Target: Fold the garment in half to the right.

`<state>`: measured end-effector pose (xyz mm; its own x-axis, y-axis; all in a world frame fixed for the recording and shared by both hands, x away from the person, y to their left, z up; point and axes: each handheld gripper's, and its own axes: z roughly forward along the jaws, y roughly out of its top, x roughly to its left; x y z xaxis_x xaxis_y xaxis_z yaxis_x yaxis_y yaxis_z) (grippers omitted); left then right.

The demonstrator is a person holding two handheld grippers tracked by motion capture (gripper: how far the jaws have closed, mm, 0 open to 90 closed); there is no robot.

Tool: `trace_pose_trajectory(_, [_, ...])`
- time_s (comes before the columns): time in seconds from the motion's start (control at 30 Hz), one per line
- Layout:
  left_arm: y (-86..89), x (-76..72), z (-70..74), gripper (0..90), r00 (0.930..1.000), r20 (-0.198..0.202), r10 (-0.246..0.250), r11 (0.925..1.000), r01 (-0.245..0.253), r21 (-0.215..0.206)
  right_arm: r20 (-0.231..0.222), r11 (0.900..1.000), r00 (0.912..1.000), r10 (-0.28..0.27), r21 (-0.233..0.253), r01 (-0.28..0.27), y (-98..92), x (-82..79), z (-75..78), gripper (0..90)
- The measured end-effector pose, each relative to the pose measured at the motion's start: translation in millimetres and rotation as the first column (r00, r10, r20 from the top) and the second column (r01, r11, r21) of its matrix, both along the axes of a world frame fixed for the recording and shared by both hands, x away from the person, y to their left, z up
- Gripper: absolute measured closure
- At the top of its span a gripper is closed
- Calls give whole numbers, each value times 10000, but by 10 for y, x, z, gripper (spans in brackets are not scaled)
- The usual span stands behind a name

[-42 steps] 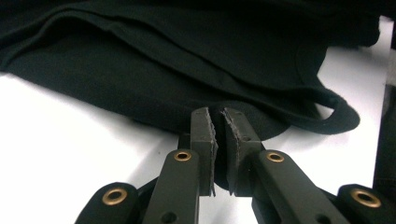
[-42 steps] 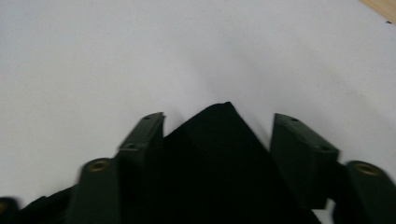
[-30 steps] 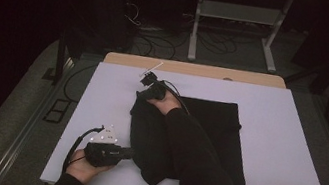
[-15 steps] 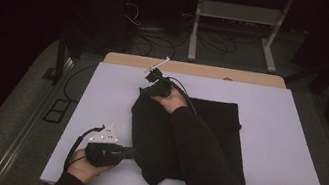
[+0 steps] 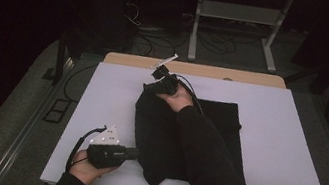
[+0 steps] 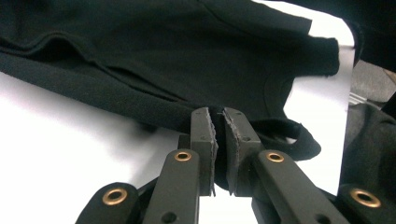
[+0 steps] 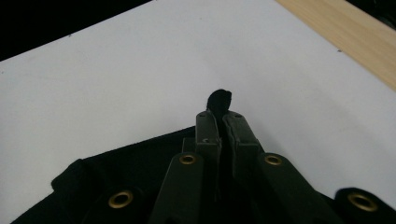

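Slippage at the near corner looks the likeliest fault. The left gripper point(image 5: 134, 154), at the front edge of the white tabletop sheet point(image 5: 283, 158), has its jaws pressed together on the thick hem of the black cotton garment point(image 5: 164, 143), and the left gripper view shows only a narrow bite of that hem point(image 6: 219, 122) between the pads. Any pull away from the garment could, I judge, draw so thin a hold free and let the fold drop.

Across the sheet's middle the garment lies partly doubled over, its right portion flat and its left portion bunched under the person's sleeve point(image 5: 212, 161). That forearm rests over the fabric, so dragging could wrinkle what is already laid smooth.

Farther off, toward the sheet's back edge, the right gripper point(image 5: 153, 86) is clamped on the garment's far corner, a small black tuft point(image 7: 219, 99) poking past its tips. Should the two grippers move at unequal pace, the edge between them would probably skew, and the fold would land crooked beside the wooden strip point(image 5: 196, 70) behind the sheet.
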<state>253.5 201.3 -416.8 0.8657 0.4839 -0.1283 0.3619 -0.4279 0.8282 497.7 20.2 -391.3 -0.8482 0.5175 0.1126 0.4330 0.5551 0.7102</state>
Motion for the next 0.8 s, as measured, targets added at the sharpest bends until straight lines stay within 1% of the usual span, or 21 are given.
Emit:
trace_pose_trajectory(0.07, [-17, -7, 6, 814, 10000, -62, 3, 10000, -3, -97, 63, 10000, 10000, 11, -14, -11, -22, -10, 36, 840])
trace_pose_trajectory(0.1, [-30, -10, 9, 814, 10000, -41, -34, 9999, 33, -103, 24, 10000, 10000, -70, 31, 70, -27, -23, 55, 841])
trace_pose_trajectory(0.2, [-71, -20, 29, 814, 10000, 32, -73, 9998, 73, -158, 191, 9999, 9998, -17, 135, 14, -82, -37, 102, 841])
trace_pose_trajectory(0.27, [-91, -21, 44, 815, 9999, 83, -83, 9998, 84, -185, -6, 9987, 9995, -313, 402, 312, -108, -63, 137, 841])
trace_pose_trajectory(0.43, [-102, -20, 103, 815, 9997, 219, -74, 9994, 82, -327, 90, 9979, 9990, -434, 482, 429, -222, -83, 163, 841])
trace_pose_trajectory(0.5, [-108, -18, 123, 815, 9995, 307, -122, 9996, 130, -244, 98, 9978, 9987, -495, 446, 490, -264, -93, 167, 841])
trace_pose_trajectory(0.6, [-144, -12, 133, 816, 9992, 328, -231, 9996, 237, -180, 146, 9973, 9982, -583, 459, 576, -335, -97, 189, 841])
trace_pose_trajectory(0.77, [-249, 13, 174, 817, 9978, 391, -533, 9986, 533, 12, 276, 9963, 9973, -685, 540, 670, -438, -90, 244, 841])
trace_pose_trajectory(0.8, [-273, 19, 184, 817, 9976, 401, -561, 9984, 561, -2, 265, 9960, 9971, -715, 564, 699, -454, -91, 255, 841])
